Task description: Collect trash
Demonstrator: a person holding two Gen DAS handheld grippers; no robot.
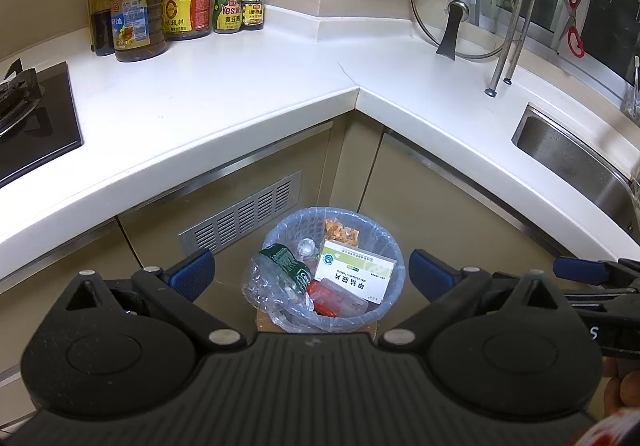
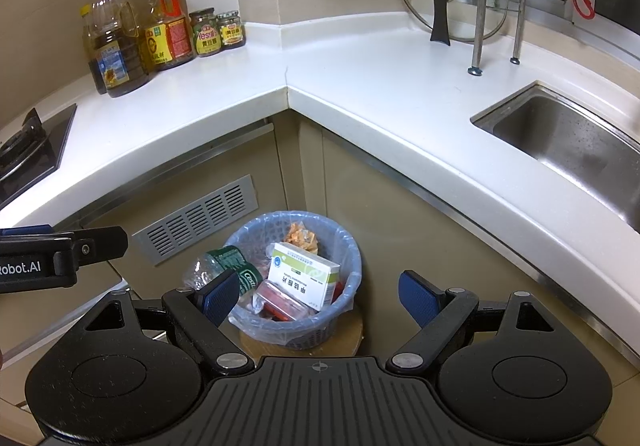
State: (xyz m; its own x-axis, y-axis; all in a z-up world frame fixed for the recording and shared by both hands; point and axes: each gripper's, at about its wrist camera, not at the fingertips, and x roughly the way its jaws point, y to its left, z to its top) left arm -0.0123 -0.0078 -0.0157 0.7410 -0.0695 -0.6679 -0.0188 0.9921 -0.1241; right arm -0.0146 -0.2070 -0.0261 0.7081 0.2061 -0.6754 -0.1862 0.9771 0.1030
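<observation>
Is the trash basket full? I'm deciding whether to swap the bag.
Nearly full. In the trash basket the medicine box stands at rim height and the crushed plastic bottle hangs over the rim.

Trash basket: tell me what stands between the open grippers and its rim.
Nothing visible does. The trash basket sits on the floor under the counter corner, open space above it. Left gripper and right gripper hover open; the crushed bottle overhangs the rim.

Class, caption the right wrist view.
Open right gripper above a lined trash basket holding a medicine box.
</observation>
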